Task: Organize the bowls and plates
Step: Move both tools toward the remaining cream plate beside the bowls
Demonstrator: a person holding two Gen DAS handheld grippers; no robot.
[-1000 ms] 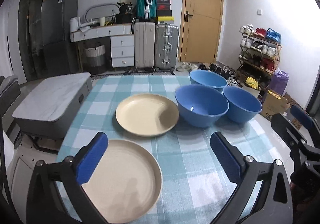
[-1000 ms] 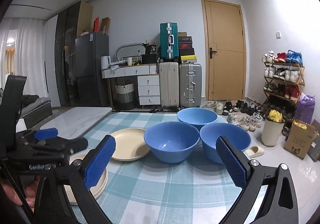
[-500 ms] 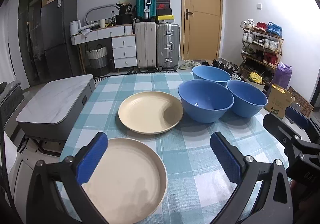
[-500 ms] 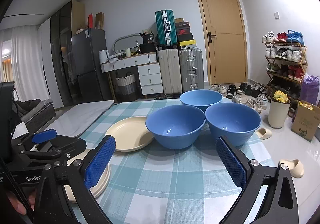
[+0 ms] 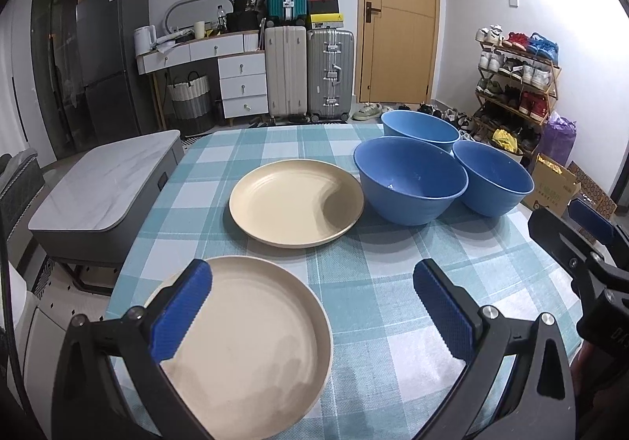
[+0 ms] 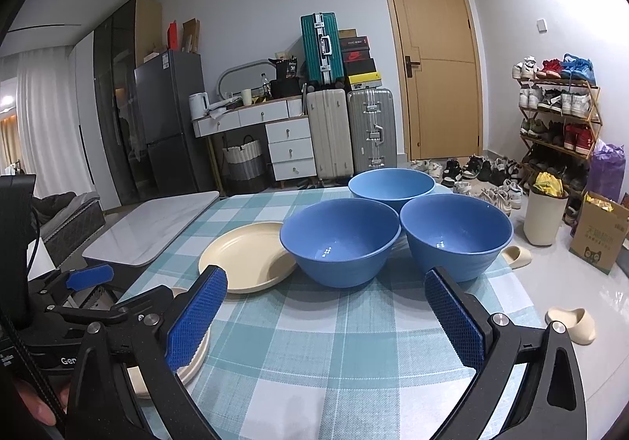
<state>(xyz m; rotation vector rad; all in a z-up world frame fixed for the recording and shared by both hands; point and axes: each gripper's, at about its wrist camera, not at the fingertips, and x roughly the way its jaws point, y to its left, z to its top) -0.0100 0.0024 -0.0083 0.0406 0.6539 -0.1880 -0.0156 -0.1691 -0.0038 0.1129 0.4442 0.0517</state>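
Left wrist view: the left tongs (image 5: 310,306) stand wide open and hold nothing, poised over the near cream plate (image 5: 251,349) at the bench's near left corner. A second cream plate (image 5: 295,202) lies mid-bench, apart from the first. Both look stiff, thin and light, probably slick; each lies flat on the checked cloth (image 5: 377,283), so the raised rim is the likely hold, one finger over and one under.

Right wrist view: the right tongs (image 6: 324,316) are also spread open and empty, aimed at three blue bowls (image 6: 341,239) clustered toward the bench's far right corner, rims touching or nearly so. They seem rigid with smooth walls; I would pinch a rim wall. The nearer right bowl (image 6: 456,233) has a free outer side. The left tongs show at lower left.
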